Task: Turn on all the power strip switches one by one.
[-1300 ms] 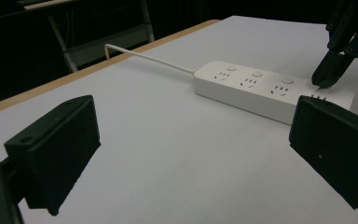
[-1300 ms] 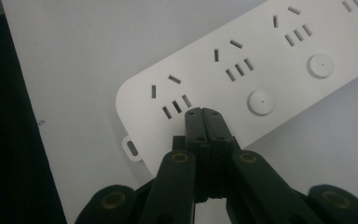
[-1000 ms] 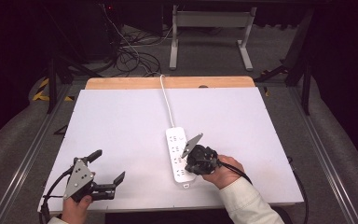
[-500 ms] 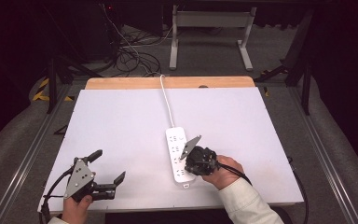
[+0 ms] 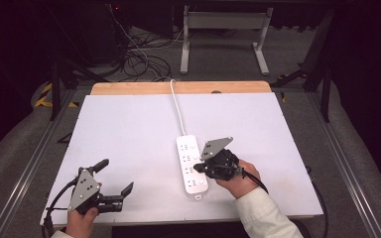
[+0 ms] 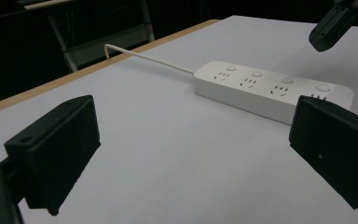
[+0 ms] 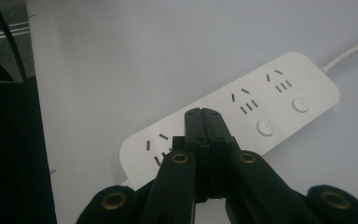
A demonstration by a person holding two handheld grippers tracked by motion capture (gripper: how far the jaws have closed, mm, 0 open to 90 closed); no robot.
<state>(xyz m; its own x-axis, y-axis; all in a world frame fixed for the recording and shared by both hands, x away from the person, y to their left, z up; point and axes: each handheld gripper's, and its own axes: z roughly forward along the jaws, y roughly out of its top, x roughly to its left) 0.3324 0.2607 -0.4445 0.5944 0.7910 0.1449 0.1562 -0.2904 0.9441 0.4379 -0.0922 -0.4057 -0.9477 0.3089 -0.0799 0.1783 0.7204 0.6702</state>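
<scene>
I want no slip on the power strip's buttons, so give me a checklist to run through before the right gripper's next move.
1. Right gripper jaws pressed together, nothing between them: ok.
2. Its tip over the power strip, near the button row: ok.
3. Tip touching a button: cannot tell.
4. Power strip flat on the white table, cord trailing off the far edge: ok.
5. Left gripper open, apart from the strip, at the near left corner: ok.
6. Switch states of the buttons: cannot tell.

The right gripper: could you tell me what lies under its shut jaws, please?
Under the right gripper lies the white power strip on the table. Two round buttons and several sockets show beside the jaws; the part of the strip directly beneath them is covered.
</scene>
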